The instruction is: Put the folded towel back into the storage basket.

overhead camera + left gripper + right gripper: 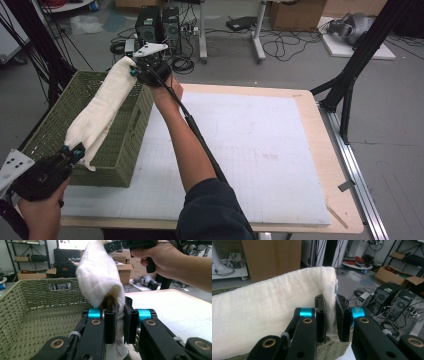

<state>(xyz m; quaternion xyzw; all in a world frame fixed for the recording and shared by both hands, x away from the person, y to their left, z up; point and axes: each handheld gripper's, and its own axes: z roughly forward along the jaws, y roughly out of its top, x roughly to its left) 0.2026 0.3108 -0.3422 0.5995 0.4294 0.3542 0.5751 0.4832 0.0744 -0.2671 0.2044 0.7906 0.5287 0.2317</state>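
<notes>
A cream-white towel (102, 107), soft and loosely woven, hangs stretched in a long folded band between the two pairs of fingers. One end is pinched flat between the left fingers (110, 326), with a printed label hanging just below them. The other end is pinched between the right fingers (321, 322), its folded edge rising just above their tips. The band sags a little between them.

Towel (100, 112) hides basket (125, 150) interior; towel label (119, 347) print too small; left hand (42, 215) cut off.
</notes>
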